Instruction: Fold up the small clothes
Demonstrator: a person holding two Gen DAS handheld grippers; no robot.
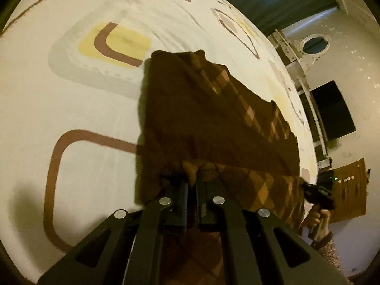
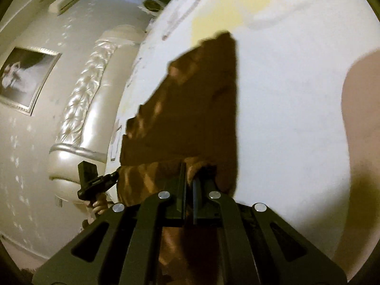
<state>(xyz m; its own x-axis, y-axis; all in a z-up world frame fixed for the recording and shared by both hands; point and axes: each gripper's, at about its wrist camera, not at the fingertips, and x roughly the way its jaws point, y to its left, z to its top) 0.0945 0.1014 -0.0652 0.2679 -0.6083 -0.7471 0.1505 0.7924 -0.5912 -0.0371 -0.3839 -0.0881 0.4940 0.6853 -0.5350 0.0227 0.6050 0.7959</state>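
So the surface here is a bed point(image 1: 78, 109) with a cream cover printed in rounded brown outlines and pale yellow and grey patches, nothing like a worktop. The brown argyle garment point(image 1: 204, 118) lies spread across the cover with its near edge lifted off it, and the diamond pattern shows along its right side in the left wrist view.

The left hand-held gripper point(image 1: 192, 178) has its jaws pressed together on a bunched bit of that near edge. The right hand-held gripper point(image 2: 190, 169) does the same at the other corner of the same edge, pinching a fold of the cloth (the right wrist view is blurry, but the cloth clearly sits between the fingers).

Each camera catches the other tool at the frame edge, with a person's hand point(image 1: 319, 216) wrapped around its handle.

Room-wise: a dark green curtain point(image 1: 273, 2) hangs behind the bed, a round mirror point(image 1: 314, 44) sits on a white wall, and there's a dark screen point(image 1: 332, 111) lower down. The right wrist view shows a pearly tufted headboard point(image 2: 85, 99) and a framed picture point(image 2: 26, 78) on the wall.
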